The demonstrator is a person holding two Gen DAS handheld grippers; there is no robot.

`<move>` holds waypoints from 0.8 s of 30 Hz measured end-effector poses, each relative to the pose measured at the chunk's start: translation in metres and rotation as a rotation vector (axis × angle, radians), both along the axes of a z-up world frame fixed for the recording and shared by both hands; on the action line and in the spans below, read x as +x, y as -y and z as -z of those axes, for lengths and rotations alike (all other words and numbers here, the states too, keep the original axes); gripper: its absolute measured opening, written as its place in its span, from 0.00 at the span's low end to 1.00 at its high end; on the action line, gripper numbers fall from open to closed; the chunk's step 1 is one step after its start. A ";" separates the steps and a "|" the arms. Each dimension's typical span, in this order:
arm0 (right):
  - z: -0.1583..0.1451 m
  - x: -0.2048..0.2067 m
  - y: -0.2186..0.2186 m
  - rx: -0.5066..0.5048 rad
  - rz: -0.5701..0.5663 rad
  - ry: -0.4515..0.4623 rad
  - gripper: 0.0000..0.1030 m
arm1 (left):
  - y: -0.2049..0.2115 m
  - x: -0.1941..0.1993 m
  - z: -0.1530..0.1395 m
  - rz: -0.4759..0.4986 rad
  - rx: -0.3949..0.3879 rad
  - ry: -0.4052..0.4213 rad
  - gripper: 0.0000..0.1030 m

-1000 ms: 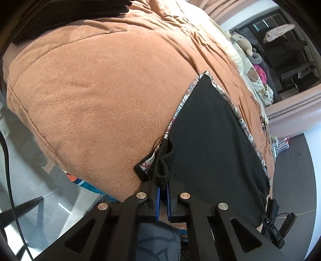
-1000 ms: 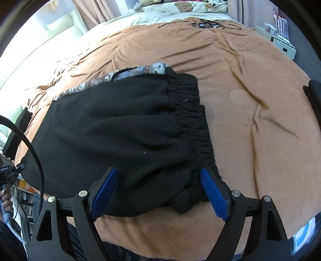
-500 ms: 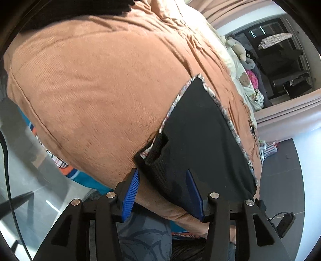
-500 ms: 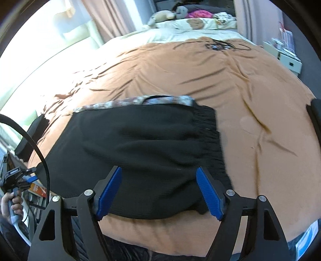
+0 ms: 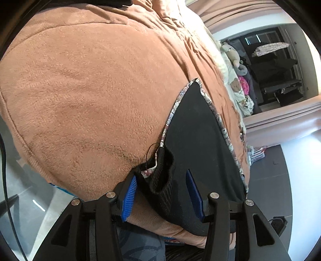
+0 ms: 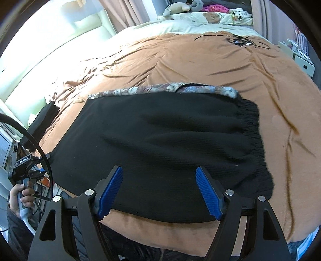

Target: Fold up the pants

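Black pants (image 6: 170, 136) lie folded flat on a brown blanket (image 6: 200, 60), with a patterned lining strip (image 6: 160, 89) along their far edge and the elastic waistband (image 6: 254, 136) to the right. My right gripper (image 6: 158, 170) hovers open over the near edge, touching nothing. In the left wrist view the pants (image 5: 200, 140) stretch away from a bunched corner (image 5: 160, 170). That corner sits between the blue pads of my left gripper (image 5: 160, 176), which is open and does not press on it.
The bed's near edge runs just under both grippers. Tangled black cables (image 6: 238, 41) lie on the blanket's far side, with plush toys (image 6: 176, 8) by the pillows. A dark item (image 6: 45, 118) lies at the left edge. A hand (image 6: 20, 192) grips the left handle.
My left gripper opened and let go of the pants' corner, which now rests on the blanket. My right gripper drew back and up from the pants, its jaws a little narrower.
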State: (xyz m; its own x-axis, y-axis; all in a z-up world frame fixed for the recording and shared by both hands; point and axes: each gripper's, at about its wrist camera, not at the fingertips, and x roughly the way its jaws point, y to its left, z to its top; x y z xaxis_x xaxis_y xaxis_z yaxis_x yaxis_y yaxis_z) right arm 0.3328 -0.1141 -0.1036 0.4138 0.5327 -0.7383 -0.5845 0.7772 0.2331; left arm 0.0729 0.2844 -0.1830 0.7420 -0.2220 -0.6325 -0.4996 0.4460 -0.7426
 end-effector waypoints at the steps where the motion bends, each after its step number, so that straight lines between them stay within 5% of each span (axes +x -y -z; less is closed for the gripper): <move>1: 0.000 0.000 -0.005 -0.002 -0.002 -0.001 0.72 | 0.000 -0.001 0.000 0.005 0.000 0.005 0.48; 18: 0.021 0.001 -0.074 -0.039 -0.107 -0.052 0.49 | 0.008 -0.011 0.003 0.045 -0.042 0.072 0.48; 21: 0.028 0.005 -0.085 -0.043 -0.117 -0.078 0.44 | 0.007 -0.009 0.002 0.029 -0.026 0.066 0.41; 24: 0.030 0.007 -0.097 -0.043 -0.135 -0.087 0.42 | 0.004 -0.010 0.004 0.004 -0.016 0.050 0.21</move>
State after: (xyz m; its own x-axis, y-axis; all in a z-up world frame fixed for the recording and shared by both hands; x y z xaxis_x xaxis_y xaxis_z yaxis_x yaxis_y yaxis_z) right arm 0.3397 -0.0170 -0.1335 0.2744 0.5458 -0.7917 -0.6631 0.7036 0.2553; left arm 0.0628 0.2803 -0.1869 0.7719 -0.2343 -0.5910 -0.4600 0.4357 -0.7737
